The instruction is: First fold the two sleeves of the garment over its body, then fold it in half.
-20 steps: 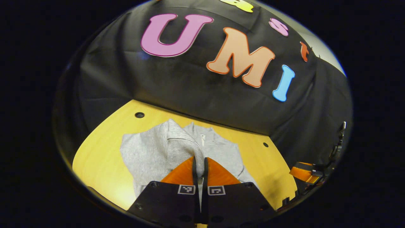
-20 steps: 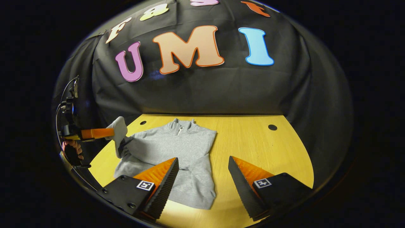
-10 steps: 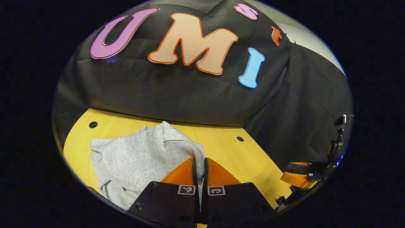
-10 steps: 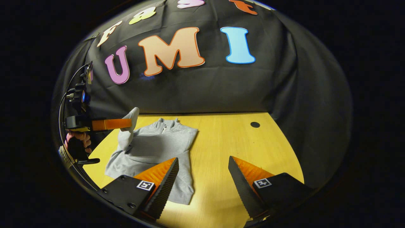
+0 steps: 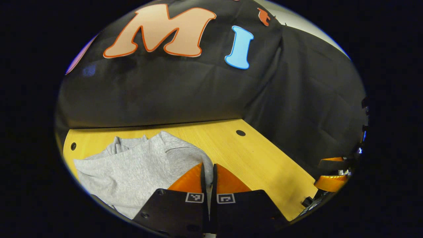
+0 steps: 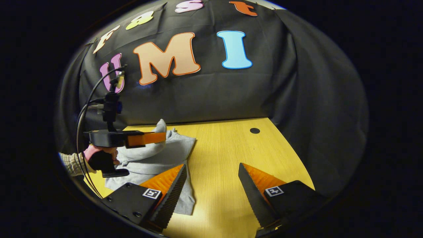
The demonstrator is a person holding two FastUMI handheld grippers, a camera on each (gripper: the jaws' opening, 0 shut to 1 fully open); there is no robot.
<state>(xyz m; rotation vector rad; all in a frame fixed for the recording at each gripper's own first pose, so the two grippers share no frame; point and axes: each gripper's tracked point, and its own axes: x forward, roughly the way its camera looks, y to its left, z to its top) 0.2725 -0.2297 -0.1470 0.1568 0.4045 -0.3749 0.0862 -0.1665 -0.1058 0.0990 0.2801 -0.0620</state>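
Left gripper view: left gripper (image 5: 208, 172) pinching a grey sleeve (image 5: 185, 155), fingers closed on the cloth. Garment (image 5: 132, 168) lying rumpled on the yellow table (image 5: 251, 155).

Right gripper view: right gripper (image 6: 211, 178) hovering with fingers spread wide, gripping nothing. Sleeve lifting over the body, apparently near the collar (image 6: 170, 134).

I see my right gripper (image 6: 211, 183) gaping above the table (image 6: 224, 158); left gripper (image 6: 162, 137) pinches the sleeve (image 6: 155, 148) over the garment (image 6: 178, 145).
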